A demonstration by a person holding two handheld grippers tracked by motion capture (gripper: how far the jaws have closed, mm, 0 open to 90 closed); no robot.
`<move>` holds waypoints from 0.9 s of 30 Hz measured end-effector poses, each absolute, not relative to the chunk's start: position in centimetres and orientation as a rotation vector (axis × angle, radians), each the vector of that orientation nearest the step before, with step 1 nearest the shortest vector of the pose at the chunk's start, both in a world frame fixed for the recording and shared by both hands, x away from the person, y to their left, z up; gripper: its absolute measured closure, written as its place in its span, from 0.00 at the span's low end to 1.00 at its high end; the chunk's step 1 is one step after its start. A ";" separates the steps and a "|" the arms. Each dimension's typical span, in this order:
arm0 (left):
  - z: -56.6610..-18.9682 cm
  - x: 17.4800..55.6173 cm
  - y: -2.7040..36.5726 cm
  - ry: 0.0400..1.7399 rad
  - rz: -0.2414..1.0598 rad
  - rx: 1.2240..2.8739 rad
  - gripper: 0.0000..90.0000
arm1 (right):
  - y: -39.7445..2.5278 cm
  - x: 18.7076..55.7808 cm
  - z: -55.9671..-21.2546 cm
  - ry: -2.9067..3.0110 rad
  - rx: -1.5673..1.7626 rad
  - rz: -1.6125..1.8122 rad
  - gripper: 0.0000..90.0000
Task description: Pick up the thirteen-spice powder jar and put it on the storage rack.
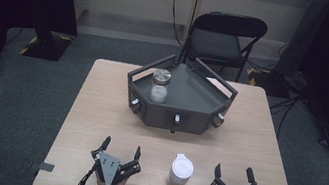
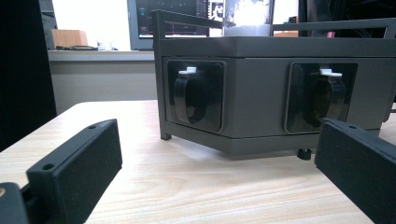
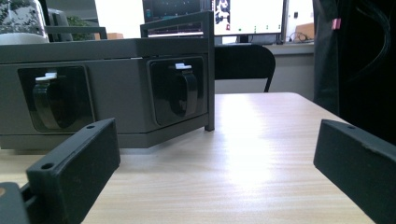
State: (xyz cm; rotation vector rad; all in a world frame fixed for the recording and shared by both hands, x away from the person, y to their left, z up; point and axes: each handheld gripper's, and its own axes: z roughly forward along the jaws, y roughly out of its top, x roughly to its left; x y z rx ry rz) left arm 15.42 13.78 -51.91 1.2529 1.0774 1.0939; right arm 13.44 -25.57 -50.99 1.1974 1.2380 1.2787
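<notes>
High view: your left gripper [image 1: 121, 149] and right gripper [image 1: 233, 172] rest with jaws apart, flanking the untouched white-lidded jar [image 1: 180, 173]; another jar [image 1: 160, 86] already stands on the grey tray [image 1: 192, 94] beyond it.

A white lidded container [image 1: 180, 173] stands upright near the front edge of the bench [image 1: 88, 110], between the 2 hand-held grippers, touching neither, well apart from the grey tray.

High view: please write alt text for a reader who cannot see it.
Two open grippers, the left gripper and right gripper, rest at the near edge of a wooden table, a white-lidded jar standing between them. Farther back, a dark grey tray unit holds a metal-lidded glass jar.
</notes>
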 end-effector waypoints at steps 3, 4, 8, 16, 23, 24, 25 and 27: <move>-51.9 15.4 13.8 1.077 1.094 1.253 0.00 | -25.6 13.4 -50.5 1.247 1.203 1.286 0.00; -51.9 15.4 13.8 1.077 1.094 1.253 0.00 | -25.6 13.4 -50.2 1.249 1.211 1.286 0.00; -51.9 15.4 13.8 1.077 1.094 1.253 0.00 | -25.4 13.1 -49.0 1.243 1.186 1.326 0.00; -51.9 15.4 13.8 1.077 1.094 1.253 0.00 | -24.4 12.5 -45.9 1.306 1.053 1.466 0.00; -51.9 15.4 13.8 1.077 1.094 1.253 0.00 | -22.6 11.9 -45.4 1.387 0.963 1.547 0.00; -51.9 15.4 13.8 1.077 1.094 1.253 0.00 | -22.3 11.9 -45.5 1.402 0.959 1.549 0.00; -51.9 15.4 13.8 1.077 1.094 1.253 0.00 | -22.0 11.9 -45.7 1.416 0.958 1.549 0.00; -51.9 15.4 13.8 1.077 1.094 1.254 0.00 | -21.5 12.0 -46.1 1.438 0.964 1.564 0.01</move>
